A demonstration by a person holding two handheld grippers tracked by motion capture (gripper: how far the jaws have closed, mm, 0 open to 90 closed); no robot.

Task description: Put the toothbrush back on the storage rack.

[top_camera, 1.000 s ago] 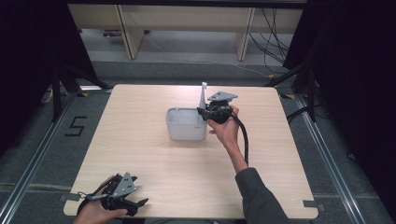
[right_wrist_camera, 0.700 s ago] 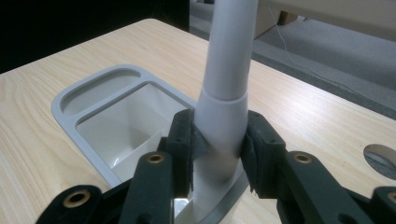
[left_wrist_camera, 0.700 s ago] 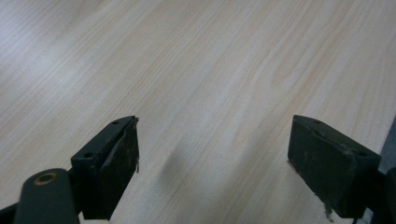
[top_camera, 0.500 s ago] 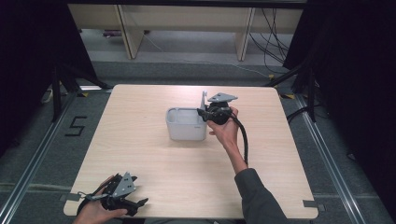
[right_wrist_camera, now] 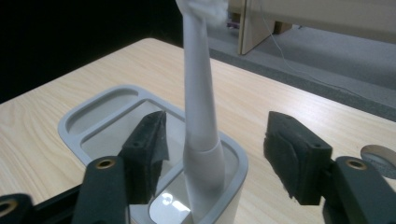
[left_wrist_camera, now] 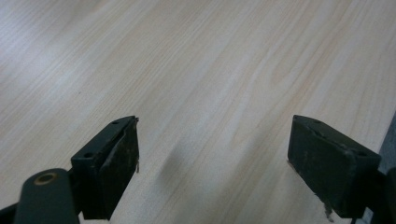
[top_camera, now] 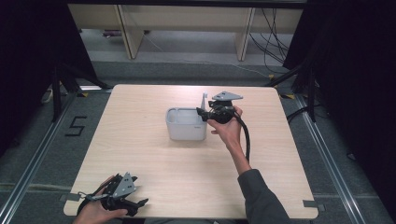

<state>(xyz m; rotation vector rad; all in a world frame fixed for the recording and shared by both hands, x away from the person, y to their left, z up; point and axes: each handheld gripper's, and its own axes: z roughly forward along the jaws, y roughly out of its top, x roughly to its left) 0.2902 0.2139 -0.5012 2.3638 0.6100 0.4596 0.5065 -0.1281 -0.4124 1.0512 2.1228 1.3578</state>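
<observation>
A white toothbrush point(top_camera: 204, 99) stands upright in the right end of a grey-white holder box point(top_camera: 186, 126) at the middle of the table. My right gripper point(top_camera: 201, 113) is at the box's right end. In the right gripper view its jaws have just been opening and now stand apart on either side of the toothbrush point(right_wrist_camera: 198, 107) without touching it, so the right gripper point(right_wrist_camera: 217, 123) is open. The box's rim point(right_wrist_camera: 84, 116) lies below. My left gripper point(top_camera: 140, 203) rests at the near left table edge, and the left gripper point(left_wrist_camera: 212, 126) is open over bare wood.
The light wooden table point(top_camera: 140, 154) has free room around the box. A small grey disc point(right_wrist_camera: 378, 158) lies on the table right of the right jaw. Wooden shelf legs point(top_camera: 126, 28) and cables point(top_camera: 275, 28) are beyond the far edge.
</observation>
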